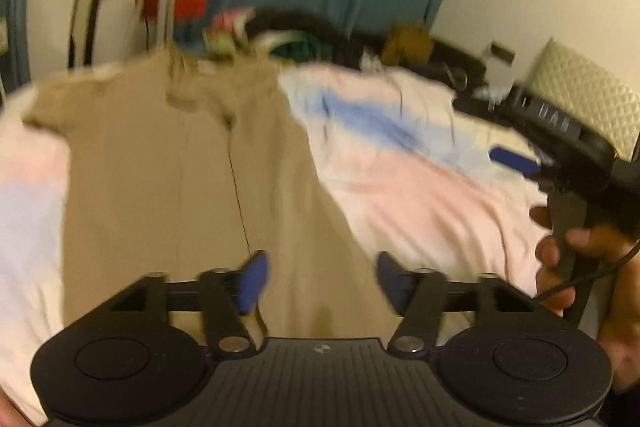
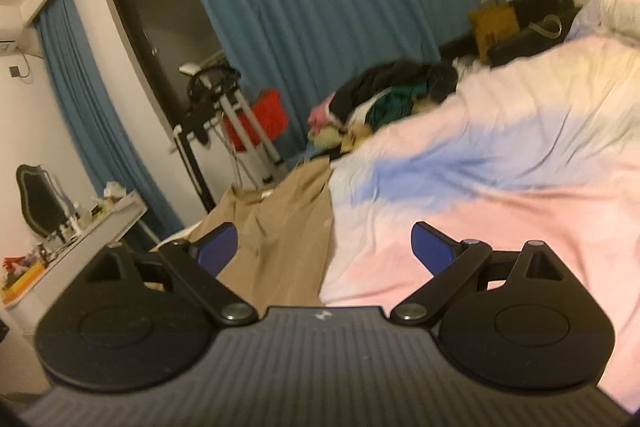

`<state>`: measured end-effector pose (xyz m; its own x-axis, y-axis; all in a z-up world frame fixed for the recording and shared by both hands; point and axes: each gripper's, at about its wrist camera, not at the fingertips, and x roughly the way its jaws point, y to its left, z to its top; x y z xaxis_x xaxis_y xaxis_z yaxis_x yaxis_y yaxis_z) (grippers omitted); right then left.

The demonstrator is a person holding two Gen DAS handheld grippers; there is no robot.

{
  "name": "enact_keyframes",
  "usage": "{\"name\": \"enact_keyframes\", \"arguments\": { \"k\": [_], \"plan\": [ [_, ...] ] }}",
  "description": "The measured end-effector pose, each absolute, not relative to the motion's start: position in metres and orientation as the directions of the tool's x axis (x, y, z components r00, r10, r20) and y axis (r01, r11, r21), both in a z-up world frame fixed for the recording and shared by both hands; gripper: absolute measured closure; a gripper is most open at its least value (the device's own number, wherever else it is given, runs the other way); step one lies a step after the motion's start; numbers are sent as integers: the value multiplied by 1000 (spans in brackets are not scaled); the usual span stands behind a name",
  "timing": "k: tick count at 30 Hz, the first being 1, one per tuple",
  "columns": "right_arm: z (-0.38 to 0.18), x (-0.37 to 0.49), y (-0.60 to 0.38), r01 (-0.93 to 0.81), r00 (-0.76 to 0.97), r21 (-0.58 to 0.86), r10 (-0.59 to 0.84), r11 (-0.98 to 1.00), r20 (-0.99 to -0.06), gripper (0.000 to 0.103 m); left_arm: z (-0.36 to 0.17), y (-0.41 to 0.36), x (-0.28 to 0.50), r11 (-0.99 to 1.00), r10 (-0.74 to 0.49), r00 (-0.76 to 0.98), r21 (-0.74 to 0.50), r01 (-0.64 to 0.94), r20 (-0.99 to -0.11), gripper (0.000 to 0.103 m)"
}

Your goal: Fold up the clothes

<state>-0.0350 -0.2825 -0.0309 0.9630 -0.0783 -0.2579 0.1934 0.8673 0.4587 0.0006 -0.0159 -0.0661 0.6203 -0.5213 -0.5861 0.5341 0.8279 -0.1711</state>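
A tan garment (image 1: 180, 195) lies spread lengthwise on the pink, blue and cream bedspread (image 1: 420, 195). My left gripper (image 1: 320, 279) hovers open over its near end, blue pads apart with nothing between them. The right gripper (image 1: 516, 157) shows at the right edge of the left wrist view, held by a hand (image 1: 576, 259), off the garment. In the right wrist view the right gripper (image 2: 324, 247) is open above the bedspread (image 2: 500, 227); the tan garment (image 2: 280, 227) lies just left of its midline, behind the left pad.
A heap of mixed clothes (image 2: 384, 99) sits at the bed's far edge. Blue curtains (image 2: 340, 7) hang behind. A metal stand with a red item (image 2: 256, 123) is near the dark doorway. A cluttered white shelf (image 2: 80, 231) stands left. A black case (image 2: 532, 23) lies far right.
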Motion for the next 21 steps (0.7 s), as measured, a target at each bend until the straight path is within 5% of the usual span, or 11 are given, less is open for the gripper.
{"name": "enact_keyframes", "arguments": {
  "k": [5, 12, 21],
  "plan": [
    [-24, -39, -280, 201, 965, 422, -104, 884, -242, 8, -34, -13, -7, 869, -460, 731, -86, 487, -503, 12],
    [-13, -38, -276, 210, 963, 383, -123, 900, -238, 8, 23, -5, 16, 892, -451, 803, -159, 424, -390, 13],
    [-17, 16, -223, 181, 933, 297, -68, 938, -354, 8, 36, 63, 56, 911, -410, 824, -214, 352, -392, 13]
  ]
}}
